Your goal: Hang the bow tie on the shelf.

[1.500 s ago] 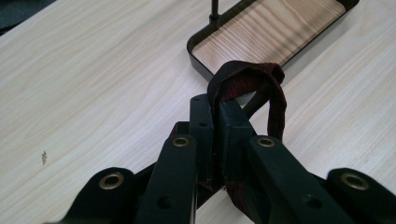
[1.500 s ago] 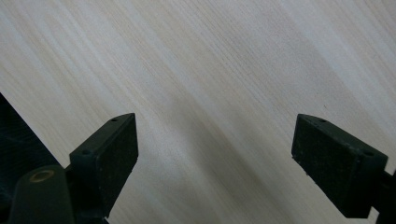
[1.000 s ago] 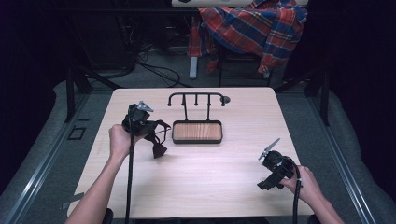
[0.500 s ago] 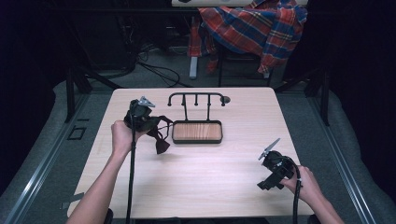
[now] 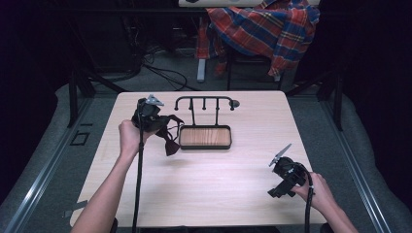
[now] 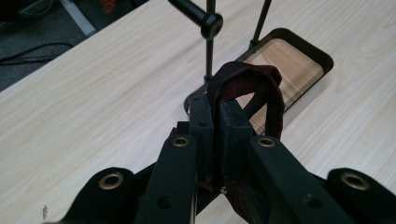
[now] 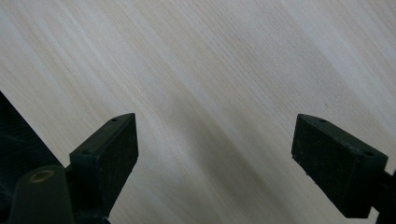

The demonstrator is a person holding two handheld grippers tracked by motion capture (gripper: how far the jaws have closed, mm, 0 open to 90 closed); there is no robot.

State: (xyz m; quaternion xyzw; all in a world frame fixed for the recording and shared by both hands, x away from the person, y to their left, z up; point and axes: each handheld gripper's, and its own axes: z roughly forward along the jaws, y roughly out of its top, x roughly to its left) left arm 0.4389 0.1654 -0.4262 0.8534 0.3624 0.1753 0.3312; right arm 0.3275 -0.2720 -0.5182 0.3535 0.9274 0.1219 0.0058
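Pale wood bench [image 5: 218, 194] under us: our left gripper [image 6: 215, 121] pinches a dark red bow tie [image 6: 261, 88] by its band, beside the hook rack [image 5: 204, 103]. Soft, light, floppy, we reckon. Right gripper [image 7: 215, 140] rests spread wide, holding nothing.

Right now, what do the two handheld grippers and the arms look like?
Both are black two-jaw tools. The left gripper has flat block-shaped jaw pads, brass-ringed pivot holes and a grey three-cornered plate on top; the right gripper has the same pads. A black cable trails from each. Forearms are bare, no sleeves visible.
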